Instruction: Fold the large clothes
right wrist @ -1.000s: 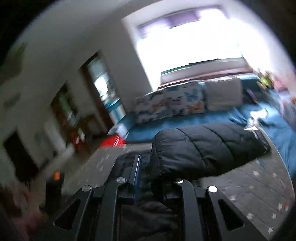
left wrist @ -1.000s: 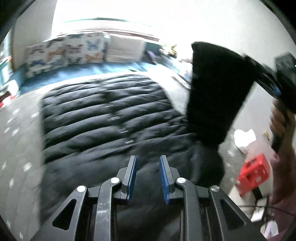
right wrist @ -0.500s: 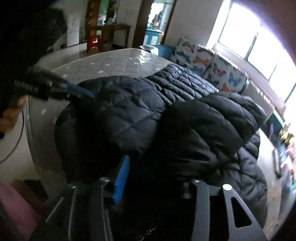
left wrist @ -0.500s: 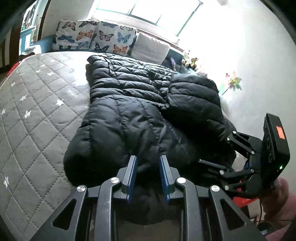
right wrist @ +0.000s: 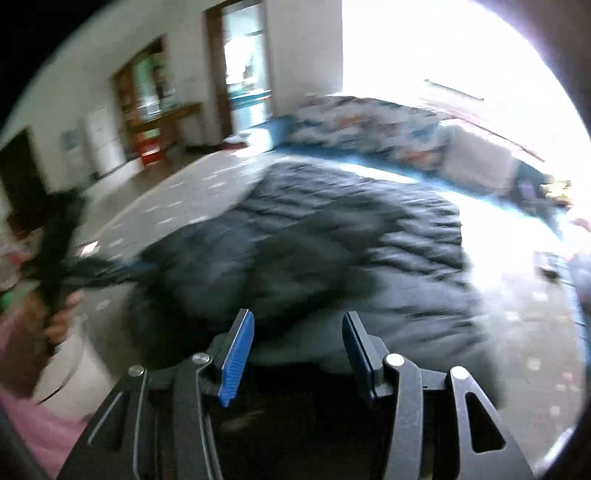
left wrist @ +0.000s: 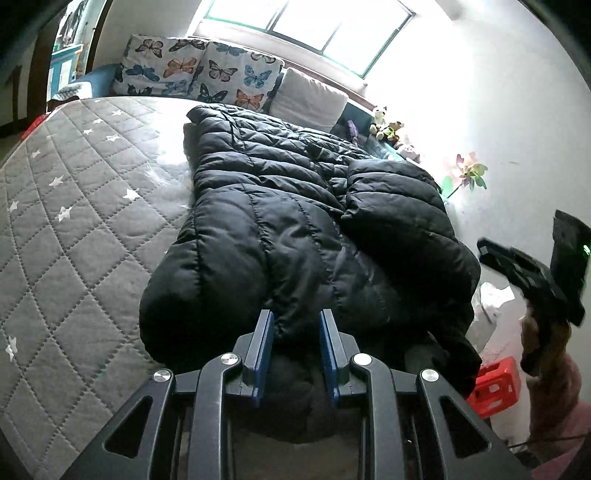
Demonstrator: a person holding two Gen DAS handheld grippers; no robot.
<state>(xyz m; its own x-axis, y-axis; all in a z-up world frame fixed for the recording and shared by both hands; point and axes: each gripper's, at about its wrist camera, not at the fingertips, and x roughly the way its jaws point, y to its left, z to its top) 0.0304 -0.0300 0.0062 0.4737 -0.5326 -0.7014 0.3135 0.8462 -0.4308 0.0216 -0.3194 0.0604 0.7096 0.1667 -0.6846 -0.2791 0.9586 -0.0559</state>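
The black puffer jacket [left wrist: 295, 221] is lying on the bed's grey quilted mattress [left wrist: 74, 206], the one with little white stars, and takes up the half nearer the white wall. It's already partly folded: one puffy section [left wrist: 399, 206] is flopped over on top of the body on the wall side, and the near end is bunched into a fat roll hanging at the mattress edge.

The left claw [left wrist: 297, 332] sits right at that near edge with its blue pads [left wrist: 263, 343] close together and a fold of the jacket between them, so it looks clenched on the fabric.

The right claw [right wrist: 297, 341] is a different story. In its own blurry view its jaws are opening, blue pads [right wrist: 238, 354] spread apart, and the jacket [right wrist: 314, 258] lies just beyond the tips with nothing pinched. From the left camera you can see it off past the jacket's wall side [left wrist: 532, 273], clear of the fabric, with a hand in a pink sleeve [left wrist: 554, 387] holding it.

Beyond the jacket's far end there are butterfly pillows [left wrist: 199, 75] and a plain white cushion [left wrist: 310, 99] under the bright window [left wrist: 306, 26]. A red crate [left wrist: 496, 387] sits on the floor below the near corner of the jacket.
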